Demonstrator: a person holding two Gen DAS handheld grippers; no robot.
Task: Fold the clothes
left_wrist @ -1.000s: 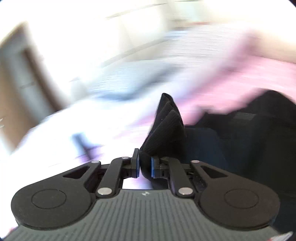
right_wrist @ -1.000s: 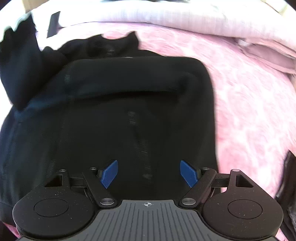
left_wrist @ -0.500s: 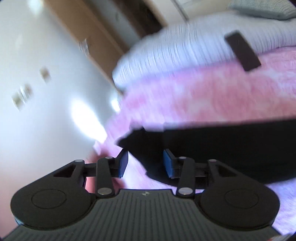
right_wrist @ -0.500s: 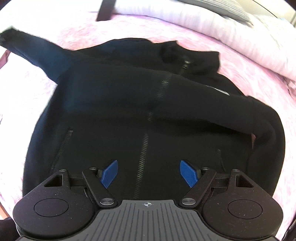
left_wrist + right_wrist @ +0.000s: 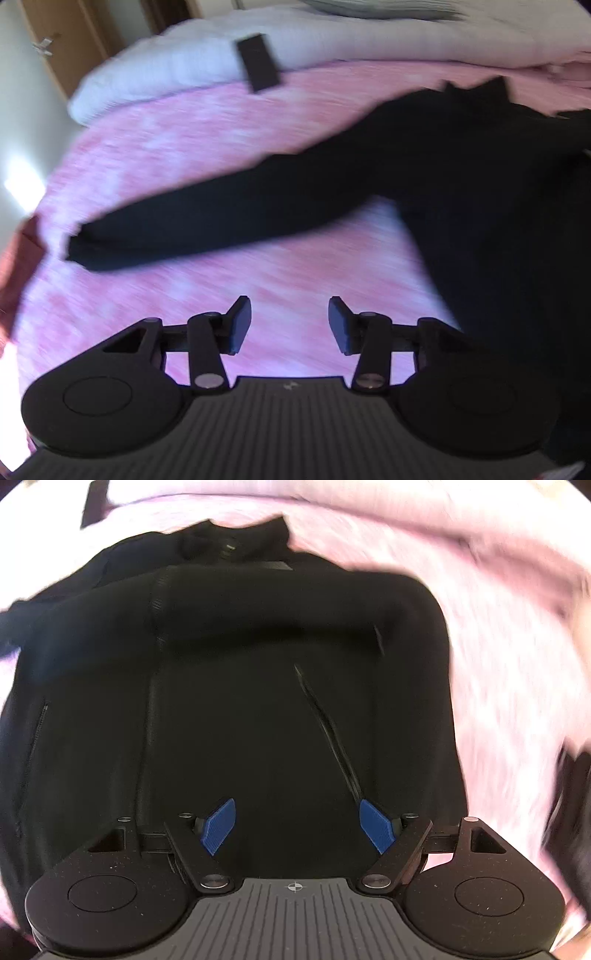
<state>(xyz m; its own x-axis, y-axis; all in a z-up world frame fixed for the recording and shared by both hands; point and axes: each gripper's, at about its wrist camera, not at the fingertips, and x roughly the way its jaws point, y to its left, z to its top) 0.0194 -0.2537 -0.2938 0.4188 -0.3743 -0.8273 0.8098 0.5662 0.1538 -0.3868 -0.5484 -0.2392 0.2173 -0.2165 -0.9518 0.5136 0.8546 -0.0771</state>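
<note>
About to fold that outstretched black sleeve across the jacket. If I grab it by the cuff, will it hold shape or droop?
Probably droop: the sleeve lies limp and flat on the pink bedspread. It looks light for its length. The fuzzy cover may drag it, so lift rather than slide. Left tongs are open, above the cover.

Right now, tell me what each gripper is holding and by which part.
Nothing is held. The left gripper is open above the pink bedspread, apart from the jacket's sleeve. The right gripper is open over the black jacket.
</note>
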